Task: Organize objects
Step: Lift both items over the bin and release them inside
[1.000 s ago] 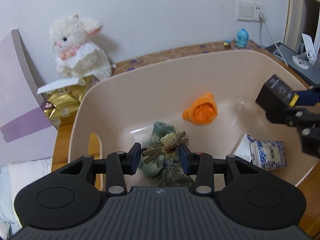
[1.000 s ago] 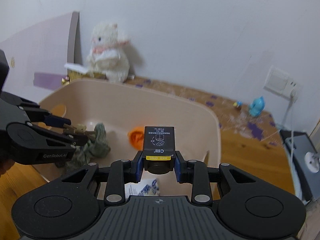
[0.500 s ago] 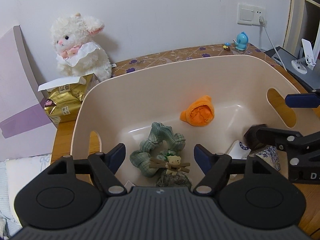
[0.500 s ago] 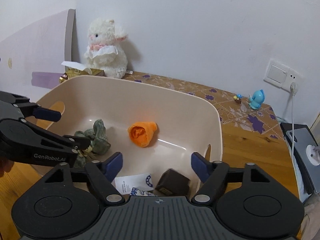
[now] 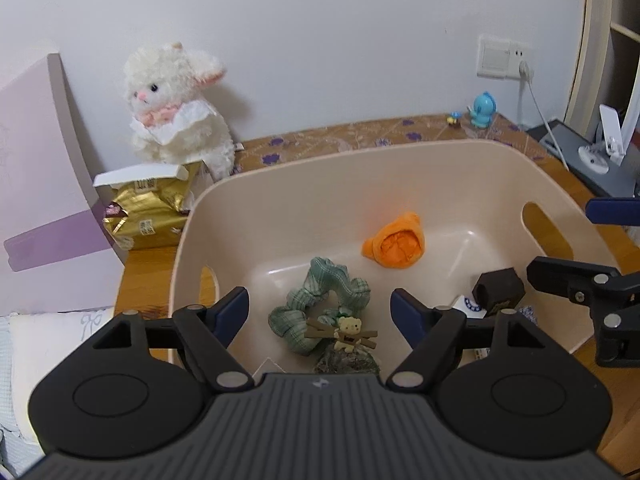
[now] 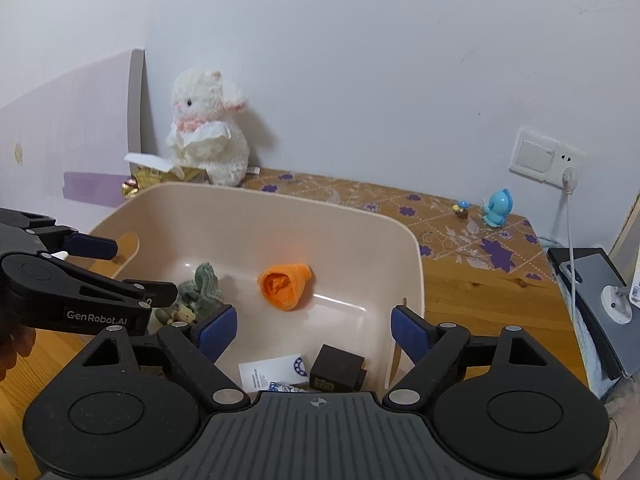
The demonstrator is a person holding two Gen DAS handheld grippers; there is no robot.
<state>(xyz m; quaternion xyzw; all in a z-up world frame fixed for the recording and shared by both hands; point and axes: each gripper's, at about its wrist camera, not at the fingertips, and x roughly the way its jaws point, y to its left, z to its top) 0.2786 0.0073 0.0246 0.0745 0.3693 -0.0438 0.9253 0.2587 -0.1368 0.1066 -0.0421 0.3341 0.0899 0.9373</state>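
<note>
- Over the near left of the beige bin (image 5: 400, 168), the left gripper (image 5: 320, 308) hangs with its jaws spread wide and nothing between them; a second ago they were pinched on the little bear clip (image 5: 344, 332), which now lies loose on the bin floor against the green scrunchie (image 5: 320, 300).
- Over the near right corner, the right gripper (image 6: 312, 328) is likewise wide open and empty; the small black box (image 6: 338, 368) it was carrying a second ago now sits in the bin, partly on the blue-and-white packet (image 6: 276, 372).
- Both drops happened within the last second, so two more items are stowed; the orange cloth (image 5: 396, 246) lies towards the far side of the bin, unmoved.
- My reading: this round of placing is done, and both tools are free to pull back for whatever is left.
- Outside the bin on the desk (image 6: 480, 292) are the white plush rabbit (image 5: 176, 108) and gold packet (image 5: 148, 216) at far left and the blue figurine (image 6: 496, 206) at far right; whether these belong in the bin I cannot tell.
</note>
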